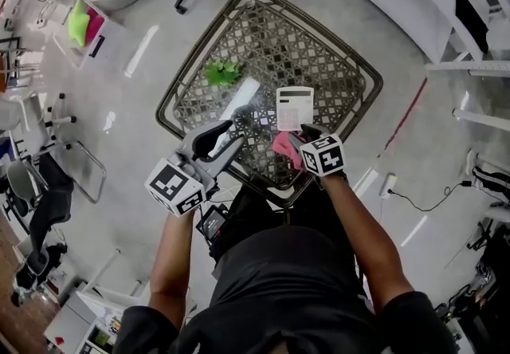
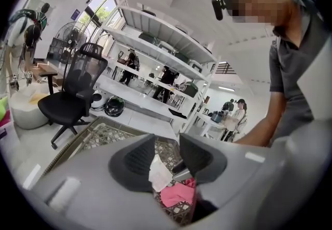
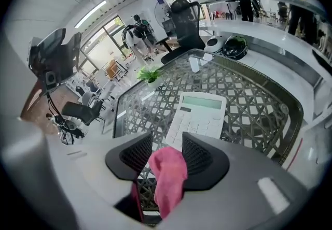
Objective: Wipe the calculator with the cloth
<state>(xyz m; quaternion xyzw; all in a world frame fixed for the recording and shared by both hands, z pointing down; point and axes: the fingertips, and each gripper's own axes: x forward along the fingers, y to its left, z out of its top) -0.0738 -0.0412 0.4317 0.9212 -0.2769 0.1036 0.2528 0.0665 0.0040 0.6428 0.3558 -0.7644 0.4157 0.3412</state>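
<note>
White calculator [image 1: 295, 108] lies mid-frame on the lattice worktop [image 1: 319, 49]; the pink cloth [image 1: 284, 147] sits just below it, off its keys, so no wiping looks under way. The right claw [image 3: 167, 141] gapes around the cloth without clearly pinching it; the left claw [image 2: 167, 140] is open, empty.

White calculator [image 1: 295, 108] is laid flat and face up on the lattice table top [image 1: 335, 65], with the display at the far end. Pink cloth [image 1: 284, 147] is bunched just beside its near edge. It is hung between the parted jaws of the right gripper [image 3: 167, 141], against one pad and clear of the other.
</note>
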